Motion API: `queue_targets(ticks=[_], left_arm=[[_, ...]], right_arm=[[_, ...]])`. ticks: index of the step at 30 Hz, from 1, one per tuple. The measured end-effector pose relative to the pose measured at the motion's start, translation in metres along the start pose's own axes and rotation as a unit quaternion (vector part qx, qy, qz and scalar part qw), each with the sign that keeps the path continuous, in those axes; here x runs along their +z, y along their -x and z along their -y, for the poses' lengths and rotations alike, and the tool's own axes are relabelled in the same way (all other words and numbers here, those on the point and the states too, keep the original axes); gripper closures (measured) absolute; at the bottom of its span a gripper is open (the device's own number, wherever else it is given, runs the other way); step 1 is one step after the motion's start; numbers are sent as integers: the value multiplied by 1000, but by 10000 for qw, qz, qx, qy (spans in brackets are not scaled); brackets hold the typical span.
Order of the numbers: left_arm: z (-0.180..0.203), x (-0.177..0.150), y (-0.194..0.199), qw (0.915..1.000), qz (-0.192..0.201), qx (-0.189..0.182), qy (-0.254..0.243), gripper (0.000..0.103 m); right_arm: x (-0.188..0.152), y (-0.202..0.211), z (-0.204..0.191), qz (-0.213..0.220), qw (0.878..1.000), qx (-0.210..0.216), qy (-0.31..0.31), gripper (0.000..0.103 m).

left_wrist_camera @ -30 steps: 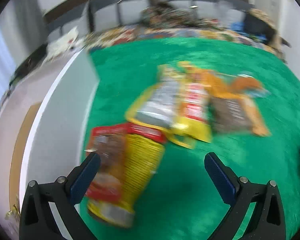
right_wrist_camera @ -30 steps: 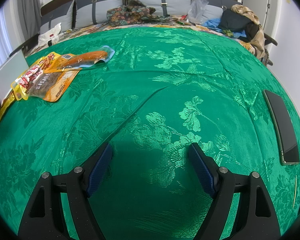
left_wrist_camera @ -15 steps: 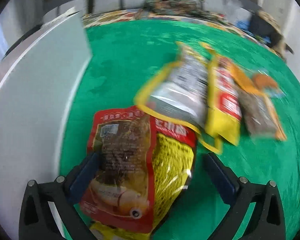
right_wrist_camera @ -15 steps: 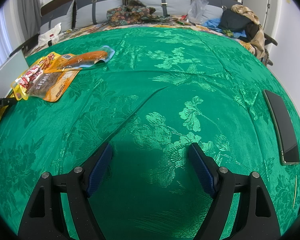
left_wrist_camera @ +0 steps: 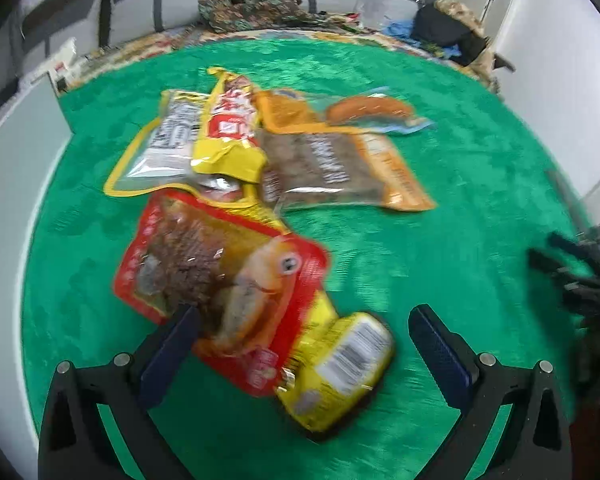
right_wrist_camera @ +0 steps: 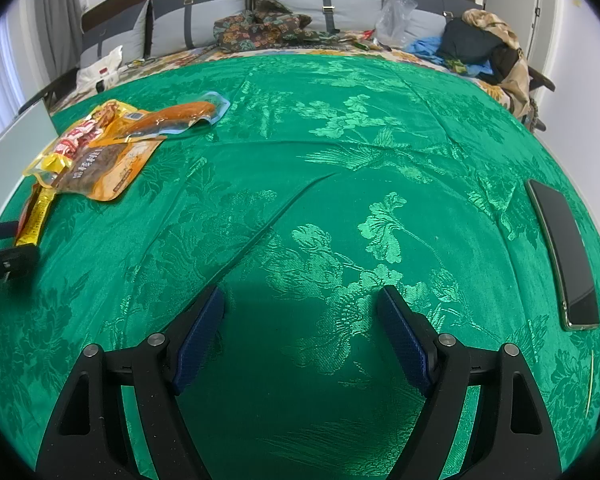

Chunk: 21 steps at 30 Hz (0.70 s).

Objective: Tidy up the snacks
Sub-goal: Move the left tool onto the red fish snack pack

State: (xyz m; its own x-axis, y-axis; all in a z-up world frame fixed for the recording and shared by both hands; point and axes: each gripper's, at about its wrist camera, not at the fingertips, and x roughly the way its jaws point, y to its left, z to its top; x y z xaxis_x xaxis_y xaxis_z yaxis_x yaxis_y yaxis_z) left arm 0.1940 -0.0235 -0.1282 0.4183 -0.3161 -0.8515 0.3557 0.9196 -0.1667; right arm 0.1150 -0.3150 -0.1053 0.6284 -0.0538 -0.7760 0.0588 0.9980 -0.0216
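A red fish-print snack packet (left_wrist_camera: 220, 272) lies on the green cloth (left_wrist_camera: 440, 208), overlapping a yellow packet (left_wrist_camera: 340, 364). Both sit just ahead of and between the fingers of my left gripper (left_wrist_camera: 304, 340), which is open; its left finger's tip overlaps the red packet's edge. Beyond them is a pile: a clear yellow-rimmed packet (left_wrist_camera: 168, 148), a yellow-and-red packet (left_wrist_camera: 228, 132), a brown-and-orange packet (left_wrist_camera: 332, 168) and a sausage packet (left_wrist_camera: 364, 110). My right gripper (right_wrist_camera: 300, 320) is open and holds nothing over bare cloth, far from the pile (right_wrist_camera: 104, 160).
A white flat panel (left_wrist_camera: 16, 168) borders the cloth on the left. A dark phone (right_wrist_camera: 564, 256) lies near the cloth's right edge. Cushions, clothes and bags are heaped along the far side (right_wrist_camera: 268, 24). The left gripper's black frame (right_wrist_camera: 0, 248) shows at the right wrist view's left edge.
The left wrist view has swung right and closer: the red and yellow packets now lie between the open fingers, turned more diagonally. The right gripper has not moved.
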Motion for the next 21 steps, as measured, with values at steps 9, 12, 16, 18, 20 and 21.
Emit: queue_targets(ticks=[9, 12, 16, 18, 20, 21], left_arm=[[-80, 37, 85, 9904, 702, -116, 1184, 0], [-95, 42, 75, 9906, 492, 6, 1278, 0], [-70, 33, 33, 9960, -182, 229, 845, 1], [-58, 26, 15, 9931, -268, 766, 852, 1], [-58, 22, 2, 9886, -272, 901, 1171, 1], [-57, 21, -4, 9867, -264, 933, 1307, 1]], right_arm=[[0, 0, 0, 0, 10000, 1, 0, 21], [0, 0, 0, 0, 10000, 1, 0, 21], [0, 0, 0, -1, 10000, 1, 0, 21], [0, 0, 0, 0, 10000, 1, 0, 21], [0, 0, 0, 0, 10000, 1, 0, 21], [0, 0, 0, -1, 10000, 1, 0, 21]])
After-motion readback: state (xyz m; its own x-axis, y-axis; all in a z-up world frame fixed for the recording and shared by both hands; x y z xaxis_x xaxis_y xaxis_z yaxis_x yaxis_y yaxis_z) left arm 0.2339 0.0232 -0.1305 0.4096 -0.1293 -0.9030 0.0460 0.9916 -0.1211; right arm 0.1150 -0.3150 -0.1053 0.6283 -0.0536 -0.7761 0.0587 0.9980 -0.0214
